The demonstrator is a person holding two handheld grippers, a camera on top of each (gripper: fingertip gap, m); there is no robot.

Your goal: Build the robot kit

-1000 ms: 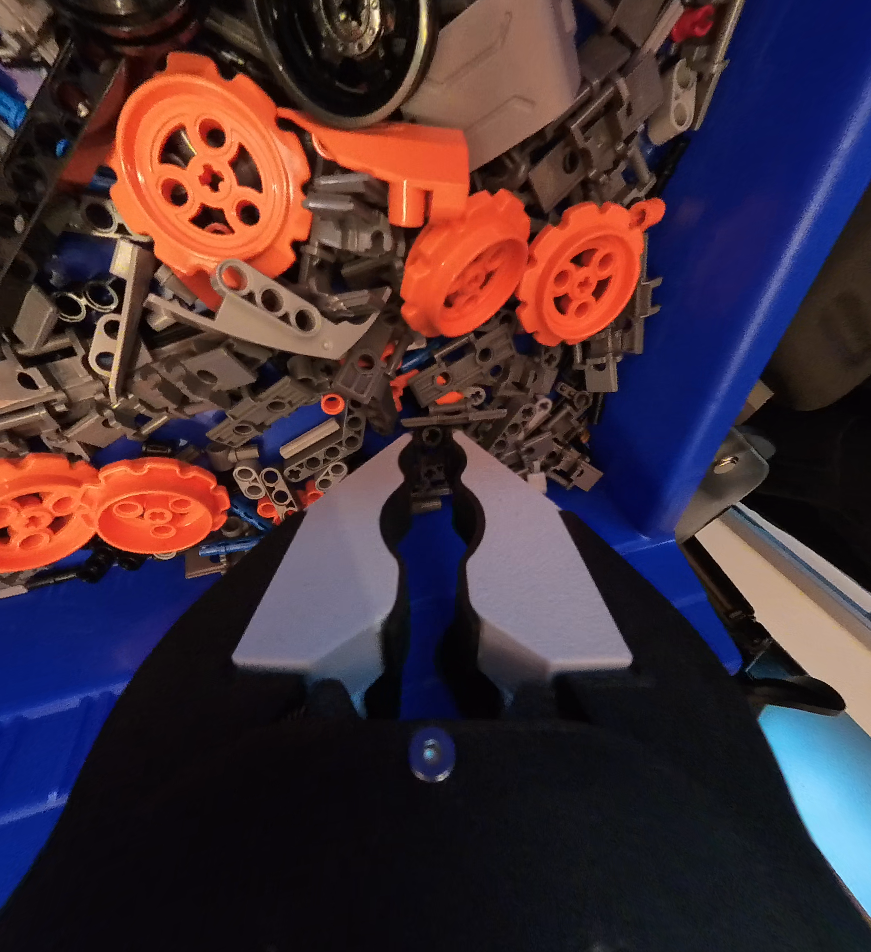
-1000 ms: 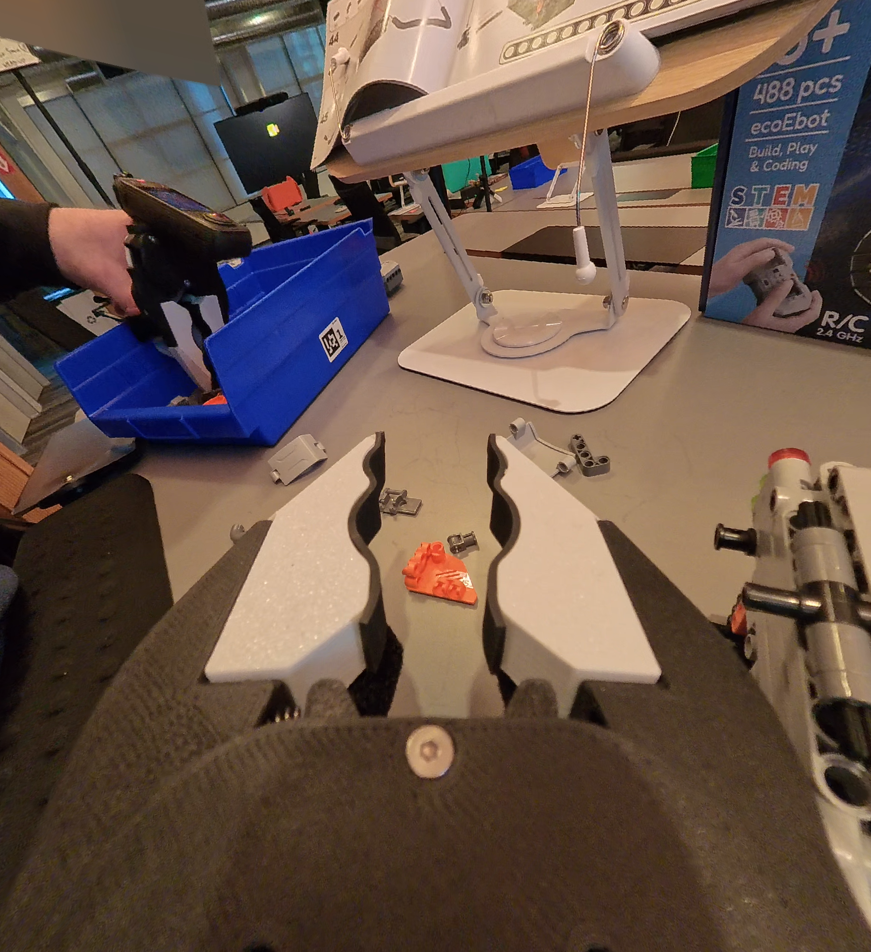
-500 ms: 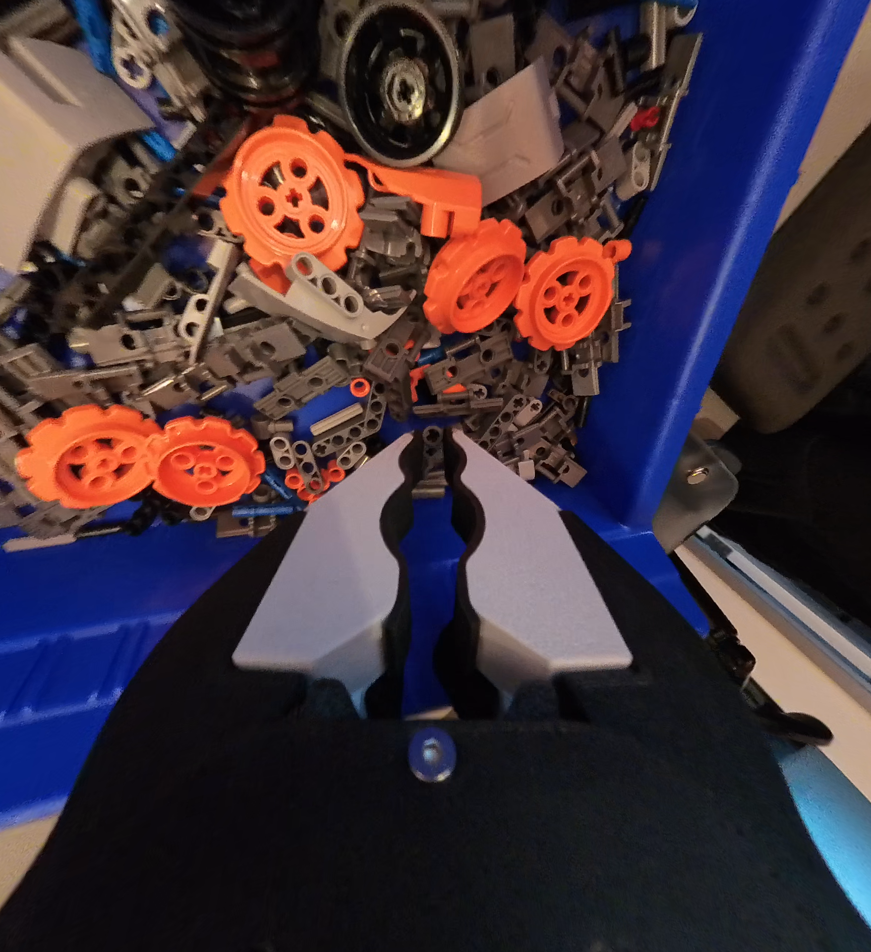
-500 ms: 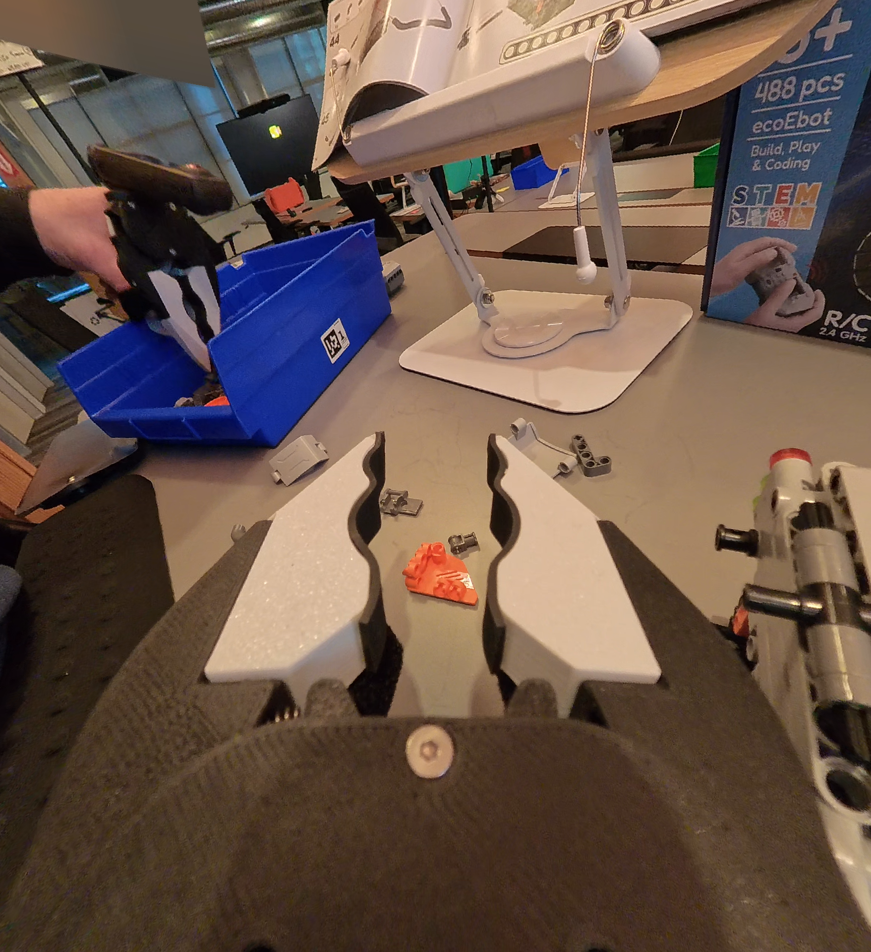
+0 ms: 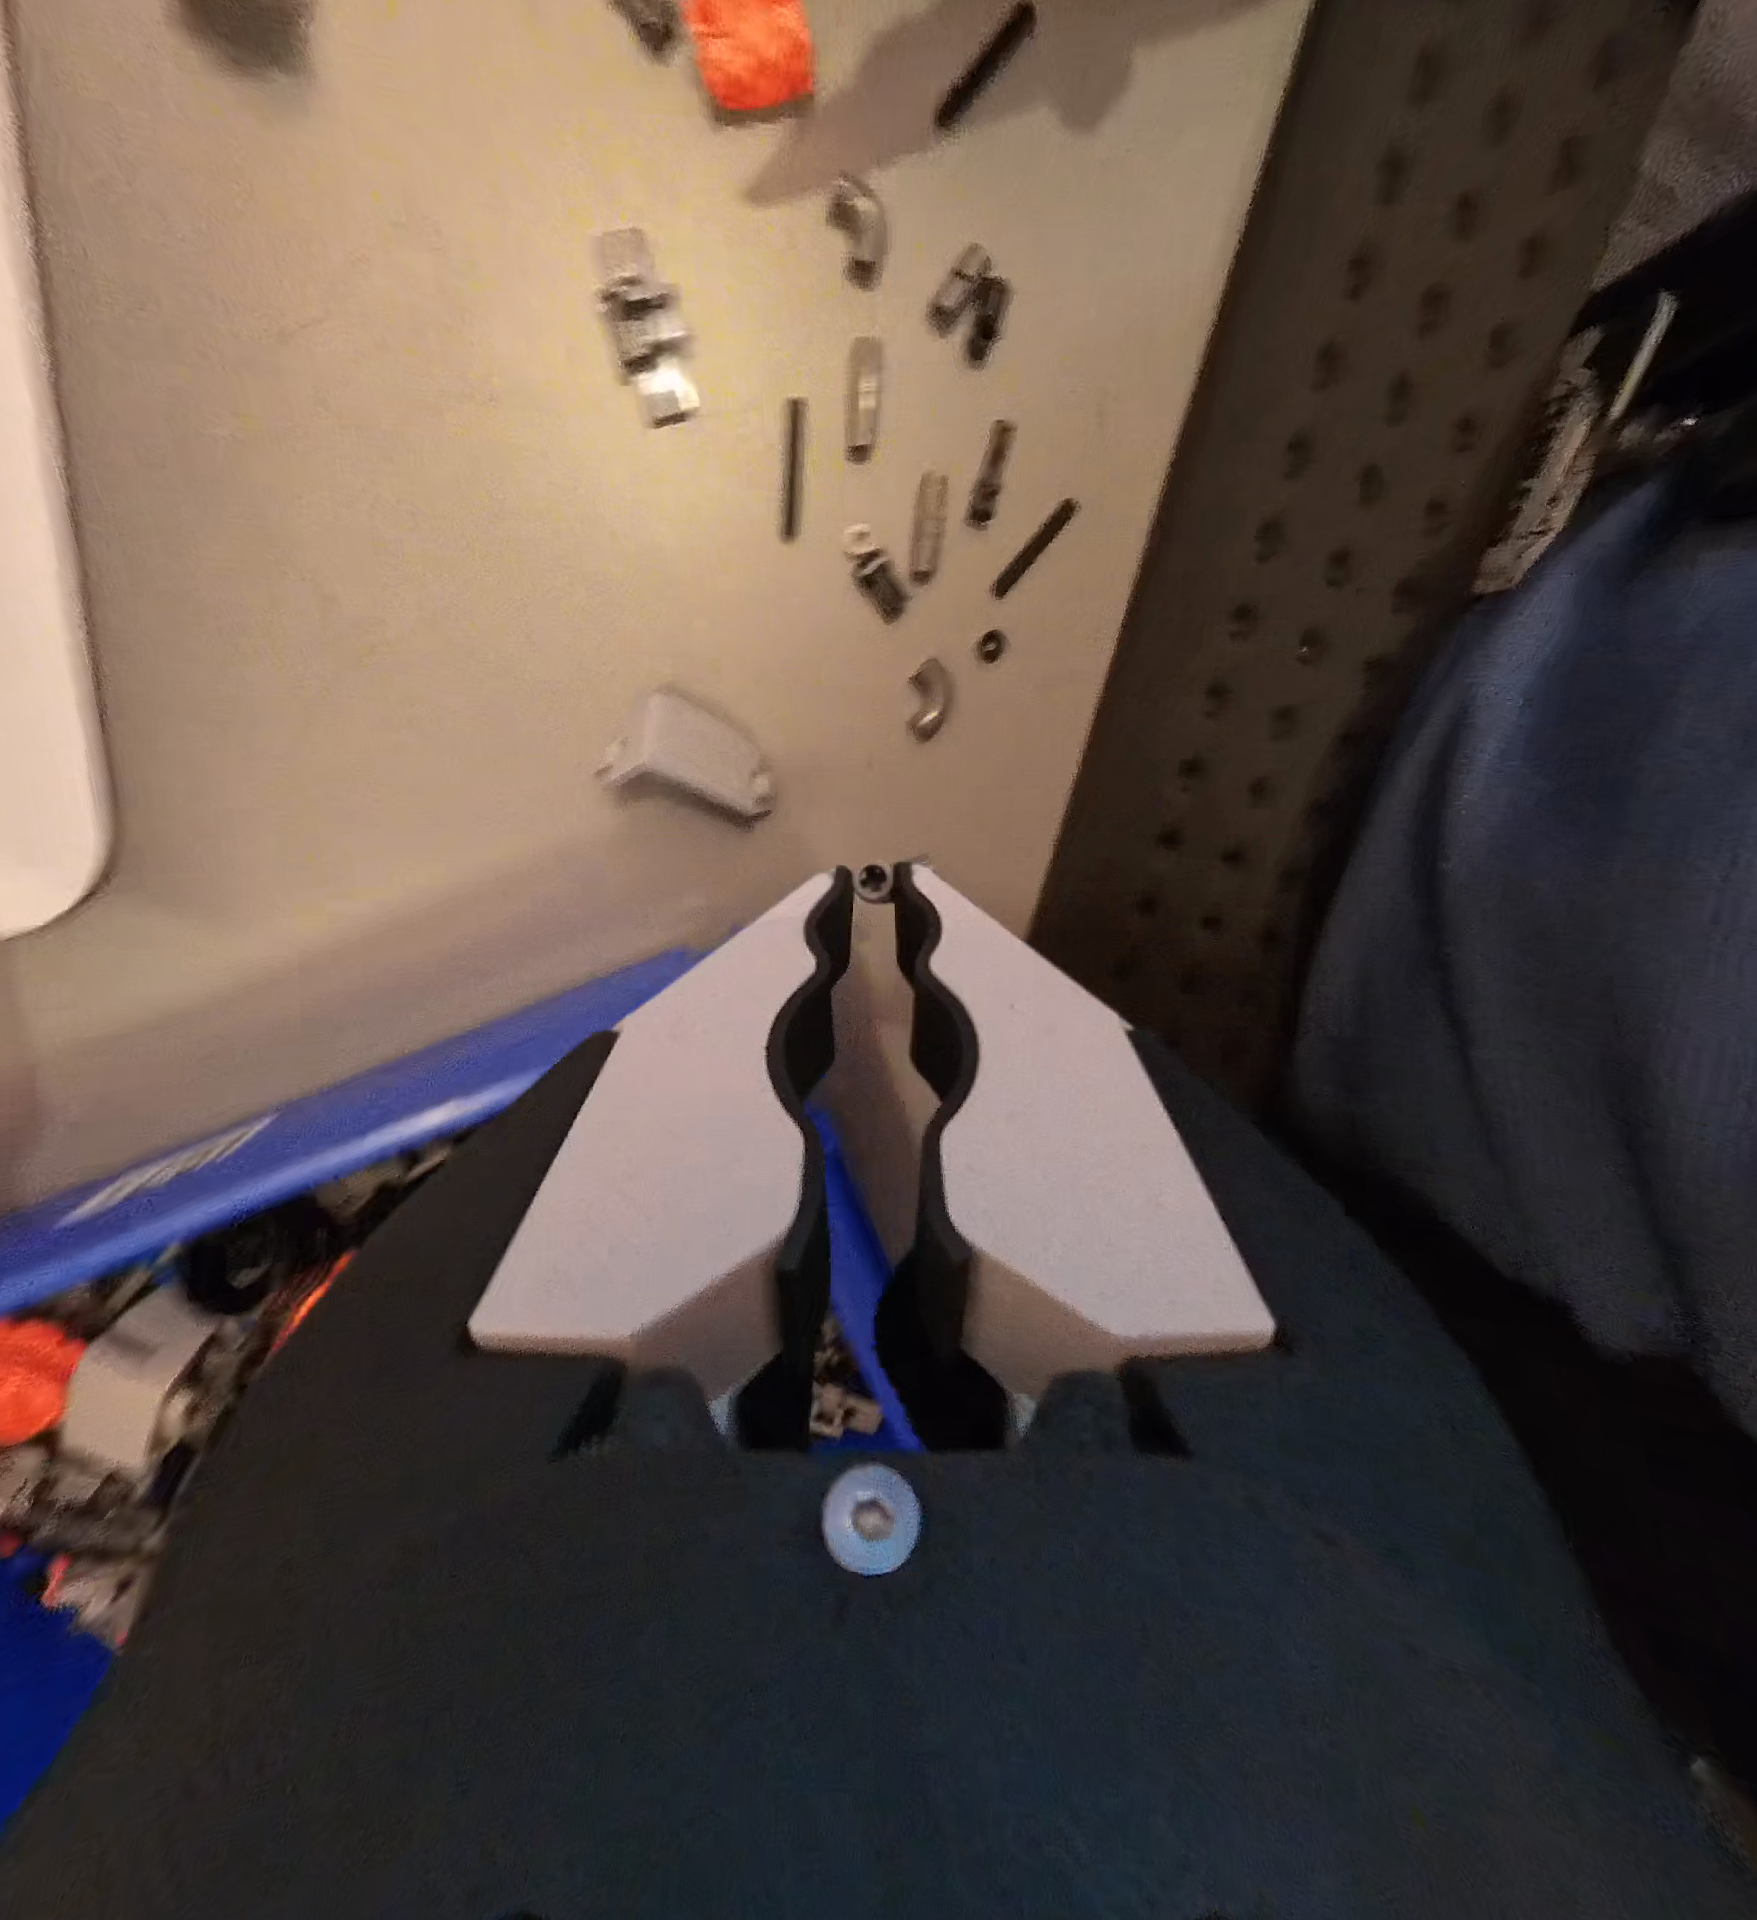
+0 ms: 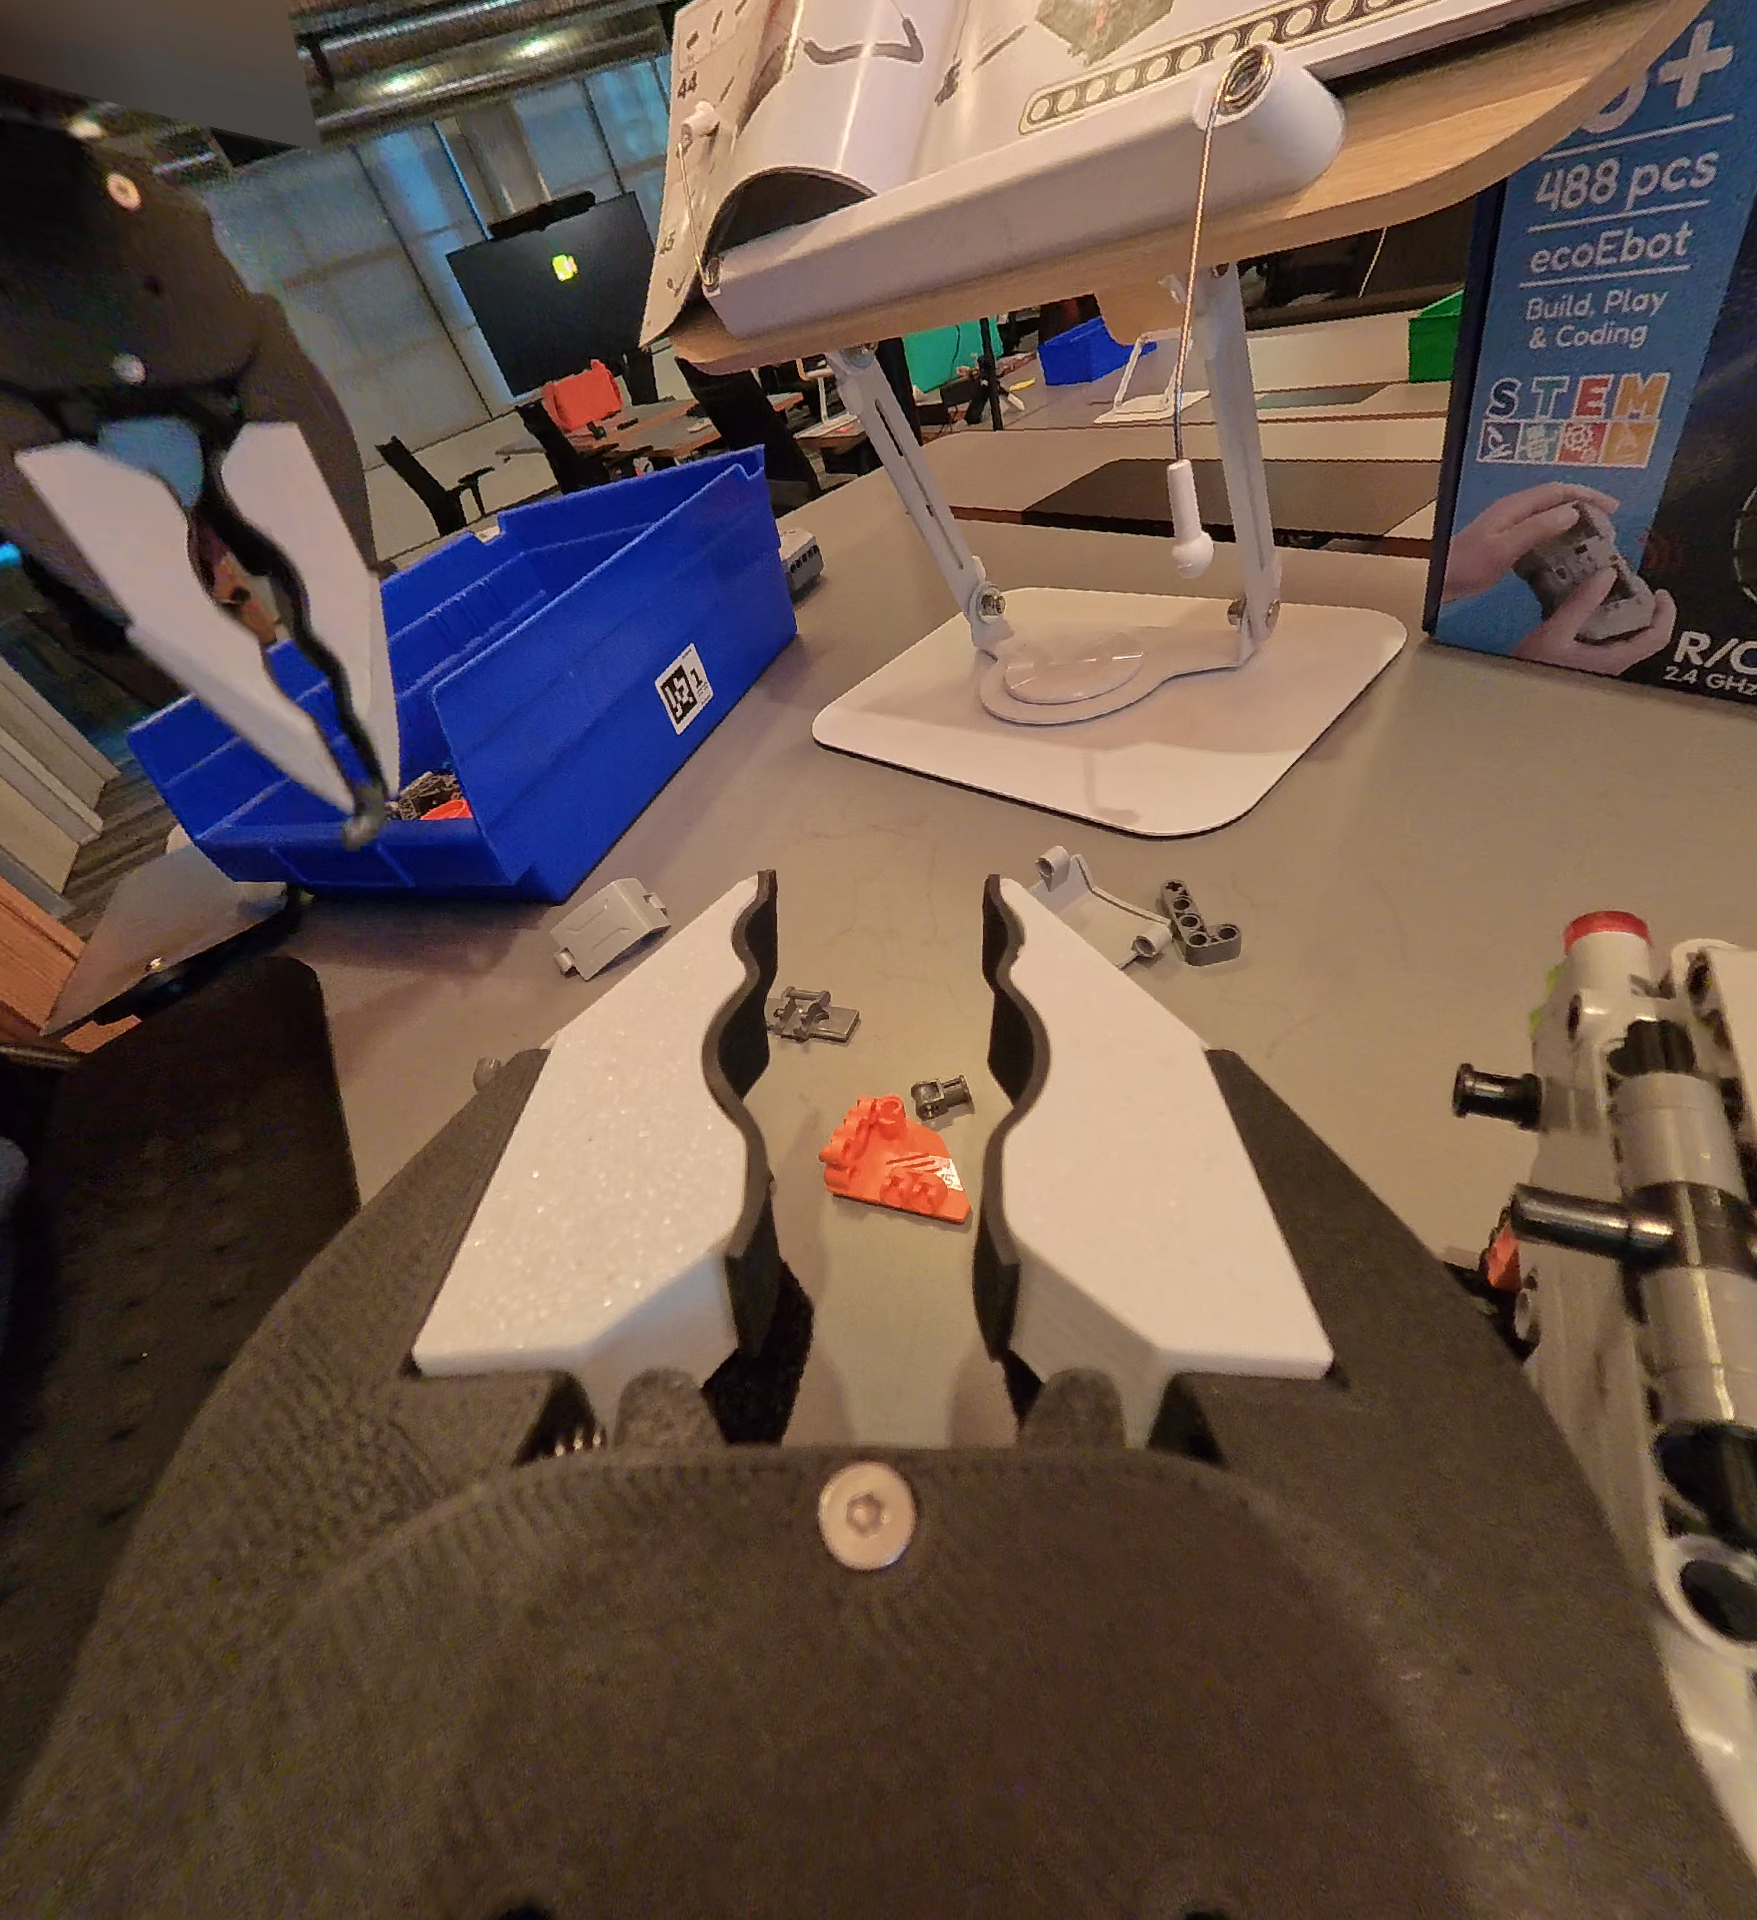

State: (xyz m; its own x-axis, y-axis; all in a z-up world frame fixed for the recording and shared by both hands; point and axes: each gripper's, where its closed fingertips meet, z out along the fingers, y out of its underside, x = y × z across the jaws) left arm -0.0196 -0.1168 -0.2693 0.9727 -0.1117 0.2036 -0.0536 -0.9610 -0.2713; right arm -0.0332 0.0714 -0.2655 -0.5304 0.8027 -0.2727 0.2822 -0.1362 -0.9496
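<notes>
Above the near rim of the blue plastic parts bin (image 6: 583,665), the left tongs (image 6: 363,805) are hanging point-down and pinching a small dark grey connector piece (image 5: 871,881) right at their tips, the jaws pressed nearly together around it; in the left wrist view the piece is showing end-on as a little ring, so its long axis cannot be told. The right tongs (image 6: 879,904) are sitting spread and empty, low over the grey counter (image 6: 1373,852), well apart from the left pair and off to its right. Between the right fingers (image 6: 635,1122) an orange wedge-shaped plastic panel (image 6: 895,1162) is lying flat on the counter, its broad edge running toward the right finger, with a tiny dark grey pin connector (image 6: 941,1093) just beside its far corner and a flat dark grey clip piece (image 6: 812,1016) a little farther out — none of them touching the tongs. A light grey curved cover piece (image 6: 609,925) is resting near the bin's corner, nearer the left tongs than the right. At the right edge a partly built white and grey brick assembly with black pins (image 6: 1684,1247) is standing close beside the right tongs. Farther back, a white book stand holding an open instruction booklet (image 6: 1113,675) and a blue cardboard kit box (image 6: 1622,343) are occupying the counter — beyond them an open workroom with desks, chairs and a dark screen.
</notes>
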